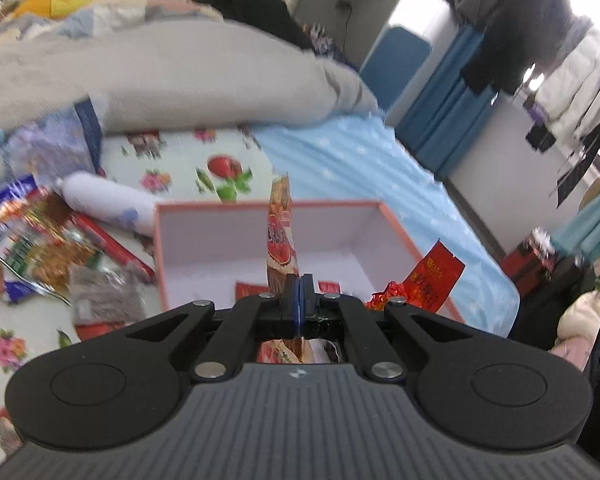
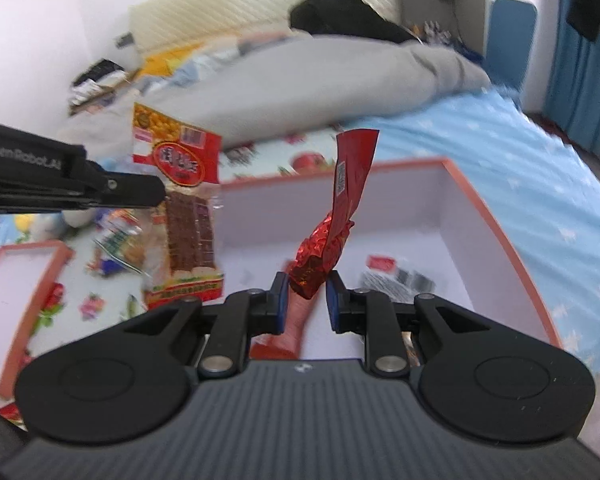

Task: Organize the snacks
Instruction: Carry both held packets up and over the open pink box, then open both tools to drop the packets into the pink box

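Two snack packets hang over the open box point(image 2: 500, 232), positioned for release into it. Left gripper point(image 1: 299, 285) is clamped on the flat packet point(image 1: 281, 236); right gripper point(image 2: 307, 286) pinches the red foil packet point(image 2: 340, 216) by its crumpled end. Loose snacks point(image 1: 40, 240) lie on the bed beside the box.

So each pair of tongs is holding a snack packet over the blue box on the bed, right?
Nearly: the box is orange-rimmed with a white inside, not blue, as the right wrist view shows. The left tongs hold a flat packet; the right tongs hold a red foil packet.
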The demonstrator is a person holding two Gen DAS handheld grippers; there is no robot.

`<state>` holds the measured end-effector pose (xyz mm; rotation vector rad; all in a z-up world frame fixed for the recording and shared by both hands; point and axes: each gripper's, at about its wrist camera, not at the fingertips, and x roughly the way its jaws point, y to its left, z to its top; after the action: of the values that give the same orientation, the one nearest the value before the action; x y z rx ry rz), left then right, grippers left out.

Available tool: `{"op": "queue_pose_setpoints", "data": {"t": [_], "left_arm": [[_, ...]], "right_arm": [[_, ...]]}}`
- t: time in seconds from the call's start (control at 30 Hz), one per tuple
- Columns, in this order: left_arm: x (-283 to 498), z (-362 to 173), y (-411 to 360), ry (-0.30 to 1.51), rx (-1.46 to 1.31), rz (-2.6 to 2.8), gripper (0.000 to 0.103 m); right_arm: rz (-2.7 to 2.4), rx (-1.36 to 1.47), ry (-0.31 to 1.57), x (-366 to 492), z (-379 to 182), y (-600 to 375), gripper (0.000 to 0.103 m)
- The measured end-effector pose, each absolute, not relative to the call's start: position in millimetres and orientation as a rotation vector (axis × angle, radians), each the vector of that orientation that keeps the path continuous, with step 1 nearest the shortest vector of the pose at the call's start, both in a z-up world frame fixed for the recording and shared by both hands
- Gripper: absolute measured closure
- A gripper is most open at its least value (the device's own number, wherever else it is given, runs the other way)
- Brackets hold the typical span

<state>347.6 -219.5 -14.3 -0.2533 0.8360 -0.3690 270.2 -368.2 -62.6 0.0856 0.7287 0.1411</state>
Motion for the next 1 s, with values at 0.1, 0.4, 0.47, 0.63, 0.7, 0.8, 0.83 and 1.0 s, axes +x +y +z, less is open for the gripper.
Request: {"op": "queue_pose_setpoints", "data": {"t": [0.1, 0.4, 0.47, 0.63, 0.7, 0.8, 0.83, 1.0], "left_arm": [[360.7, -35.2, -231.8, 0.893, -0.242, -0.375, 0.103], [372.3, -68.7, -248.8, 0.961, -0.194, -0.369, 0.102], [373.4, -67.9, -247.0, 0.959, -0.197, -0.37, 0.101], [371.3, -53.1, -242.5, 0.969, -0.162, -0.334, 0.054], [366.0, -43.0, -237.6, 0.939, -0.169, -0.347, 0.051], [356.3, -26.0, -230.4, 0.902, -0.171, -0.359, 0.051], [351.7, -19.2, -228.6, 0.886, -0.167, -0.362, 0.051], [325.0, 13.1, -217.4, 0.802, -0.15, -0.381, 0.051]], "right_arm": [[0.126, 0.094, 0.771, 274.8, -80.5, -377.5, 0.08], [0.103, 0.126, 0.841, 284.1, -107.8, -394.4, 0.078], [0.093, 0.133, 0.835, 283.0, -104.8, -397.0, 0.071], [0.065, 0.144, 0.794, 278.1, -93.9, -400.9, 0.041], [0.065, 0.162, 0.782, 273.8, -87.7, -400.7, 0.041], [0.064, 0.168, 0.75, 265.7, -74.2, -396.2, 0.041], [0.067, 0.17, 0.739, 262.2, -69.4, -394.5, 0.041], [0.081, 0.158, 0.659, 237.9, -37.5, -380.3, 0.04]]}}
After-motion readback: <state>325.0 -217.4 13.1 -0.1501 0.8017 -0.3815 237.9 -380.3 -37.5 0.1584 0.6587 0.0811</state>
